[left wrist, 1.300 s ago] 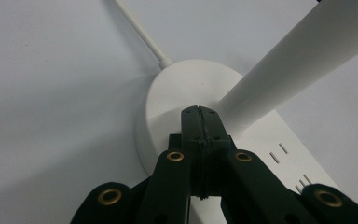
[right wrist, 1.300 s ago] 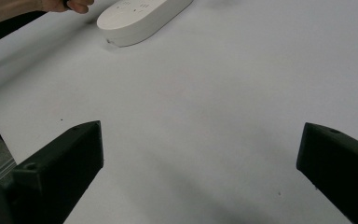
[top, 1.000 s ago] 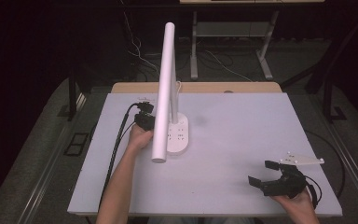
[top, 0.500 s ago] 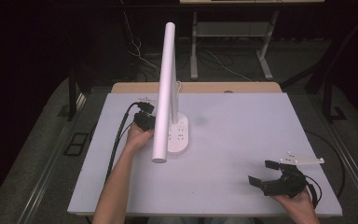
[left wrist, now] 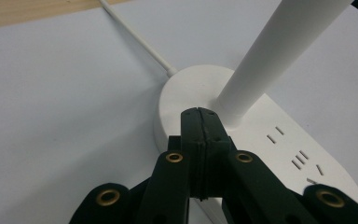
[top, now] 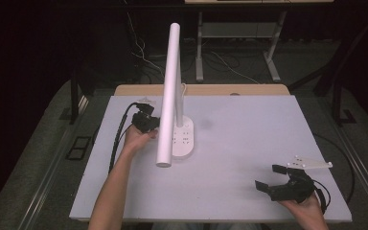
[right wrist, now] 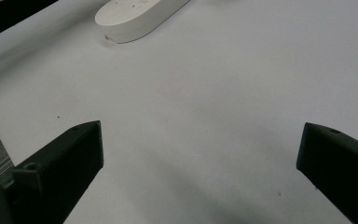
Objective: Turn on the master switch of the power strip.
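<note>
On the left side of the bench [top: 249,143] the left claw [top: 149,122] is pressed fully closed, its two jaws flat together with nothing between them, and its tip sits against the round end of the lamp base [left wrist: 196,93], right at the foot of the white stem [left wrist: 279,51]. It looks like the step in hand is a press on the base (probably a touch switch there, though no button is visible). The next move likely calls for a light downward push, then a lift clear without nudging the stem. The desk lamp [top: 168,96] stands just beside that claw, left of the bench's middle, its long tube head reaching toward the person, its cord [left wrist: 137,39] running off to the far edge. Far right, the right claw [top: 274,180] hangs wide open and empty, well apart from the lamp.
</note>
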